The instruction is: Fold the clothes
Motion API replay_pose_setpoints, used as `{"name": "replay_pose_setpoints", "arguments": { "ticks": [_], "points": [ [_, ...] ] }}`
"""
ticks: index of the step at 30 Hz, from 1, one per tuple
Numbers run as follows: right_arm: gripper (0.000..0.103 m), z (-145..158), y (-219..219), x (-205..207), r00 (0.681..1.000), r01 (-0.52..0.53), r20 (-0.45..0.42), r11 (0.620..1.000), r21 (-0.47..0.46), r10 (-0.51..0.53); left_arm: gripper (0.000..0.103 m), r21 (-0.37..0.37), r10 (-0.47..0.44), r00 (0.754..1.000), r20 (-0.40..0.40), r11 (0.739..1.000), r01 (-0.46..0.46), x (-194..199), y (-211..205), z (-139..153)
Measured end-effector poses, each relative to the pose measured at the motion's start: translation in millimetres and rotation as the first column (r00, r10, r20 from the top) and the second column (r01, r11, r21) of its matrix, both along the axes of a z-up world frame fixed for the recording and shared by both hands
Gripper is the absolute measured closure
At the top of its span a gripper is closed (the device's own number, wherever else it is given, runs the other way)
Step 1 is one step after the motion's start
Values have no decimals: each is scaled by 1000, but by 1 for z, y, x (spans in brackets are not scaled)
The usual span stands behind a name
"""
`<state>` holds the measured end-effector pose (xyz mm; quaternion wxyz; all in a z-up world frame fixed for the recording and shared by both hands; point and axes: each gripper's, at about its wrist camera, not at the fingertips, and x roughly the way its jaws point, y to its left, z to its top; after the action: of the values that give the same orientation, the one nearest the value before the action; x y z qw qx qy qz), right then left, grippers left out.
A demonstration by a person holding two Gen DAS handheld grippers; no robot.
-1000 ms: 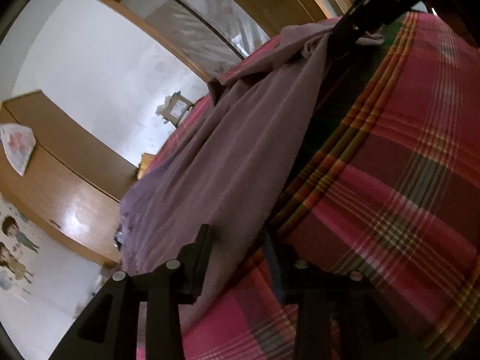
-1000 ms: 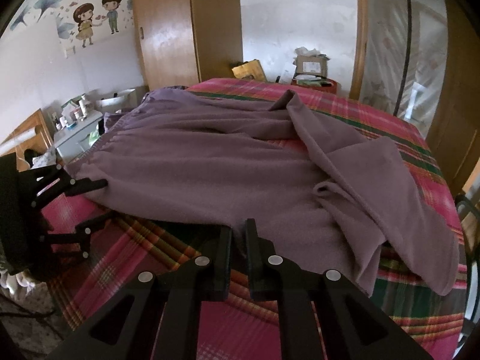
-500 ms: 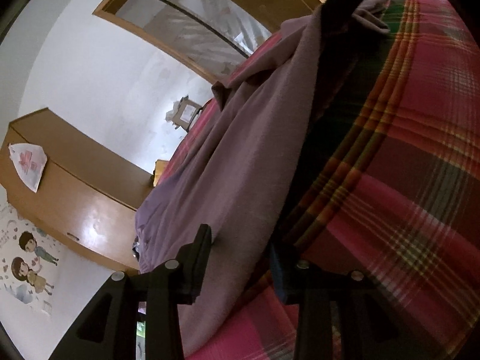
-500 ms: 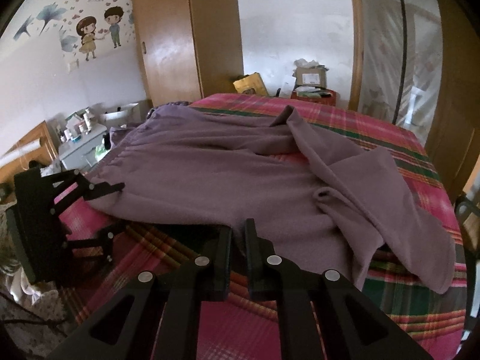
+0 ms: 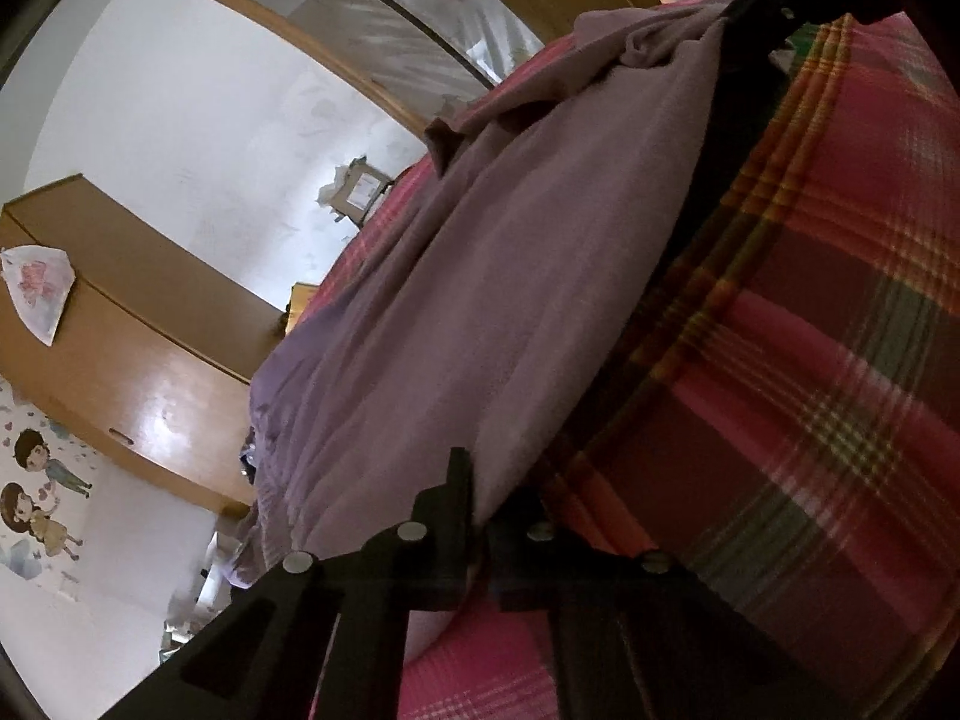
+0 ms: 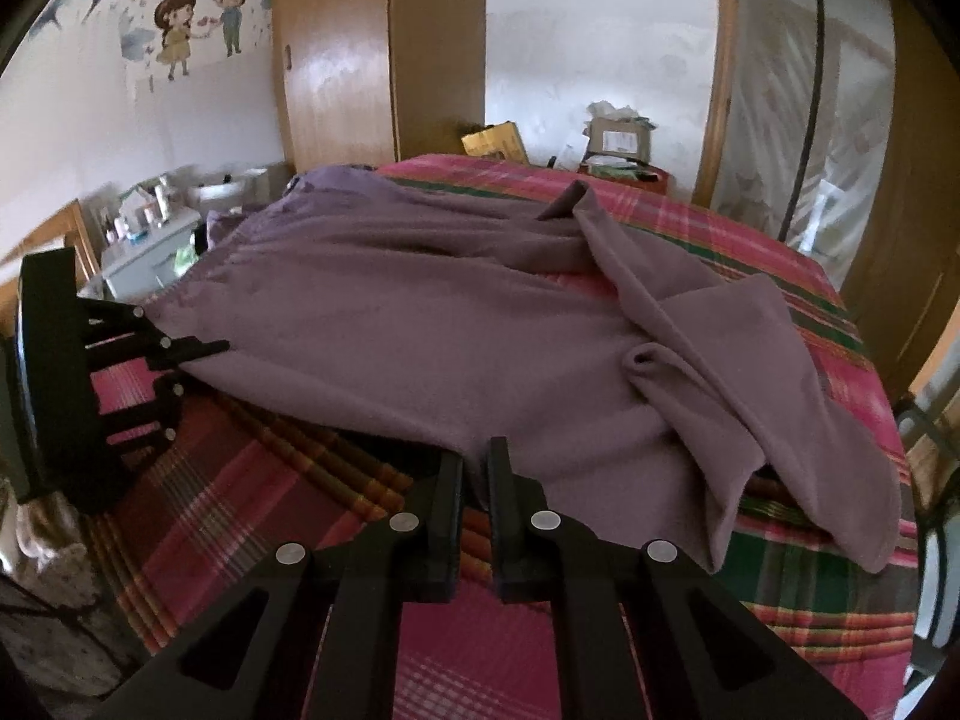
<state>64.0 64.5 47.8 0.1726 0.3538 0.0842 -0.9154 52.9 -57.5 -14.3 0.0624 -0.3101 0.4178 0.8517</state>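
Your mauve fleece garment (image 6: 420, 324) lies spread on the red plaid bedspread (image 6: 240, 498), long axis running nine to three, a loose sleeve trailing toward four. Your left gripper (image 5: 474, 516), open a second ago, now pinches its hem; your right gripper (image 6: 474, 480) apparently clamps the near edge.

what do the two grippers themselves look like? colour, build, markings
Both match: matte black. The right gripper has two flat, narrow parallel fingers on angular linkage arms with open cut-outs and round silver pins at the joints. The left gripper shows the same build; from the right wrist view its black mounting plate and stepped linkage appear side-on. No cables, legible markings, hands or sleeves visible.
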Motion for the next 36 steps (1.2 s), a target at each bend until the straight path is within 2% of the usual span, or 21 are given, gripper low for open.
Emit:
{"name": "replay_pose_setpoints", "arguments": {
  "ticks": [4,7,19,22,25,29,30,31,32,34,36],
  "points": [
    [96,-3,-6,4,1000,-3,6,999,34,3,101,70,0,1000,13,998,-1,2,-8,7],
    [96,-5,-9,9,1000,-7,9,998,57,6,101,93,-13,1000,21,996,11,7,-13,9],
    [97,-11,-23,35,1000,-10,24,994,110,8,101,103,-60,997,40,993,56,23,-26,7],
    [100,-13,-26,41,999,-27,41,995,100,23,101,92,-73,996,47,993,68,28,-27,3],
    [100,-20,-29,46,998,-26,51,991,134,19,101,81,-81,996,42,994,78,33,-28,2],
    [100,-21,-33,47,999,-28,42,990,141,22,101,100,-78,996,34,992,74,34,-30,6],
    [98,-20,-34,47,999,-30,32,988,148,26,101,102,-77,997,31,992,74,34,-30,7],
    [93,-19,-36,48,999,-33,23,987,156,29,101,104,-76,997,29,992,73,34,-30,7],
    [82,-19,-37,47,999,-37,16,986,162,35,101,106,-76,997,30,992,72,34,-30,8],
    [73,-21,-40,44,999,-41,-2,982,186,43,101,117,-71,997,31,991,67,33,-30,10],
    [69,-23,-44,40,999,-43,-17,976,214,48,101,135,-65,997,31,989,60,33,-31,13]
  ]
}}
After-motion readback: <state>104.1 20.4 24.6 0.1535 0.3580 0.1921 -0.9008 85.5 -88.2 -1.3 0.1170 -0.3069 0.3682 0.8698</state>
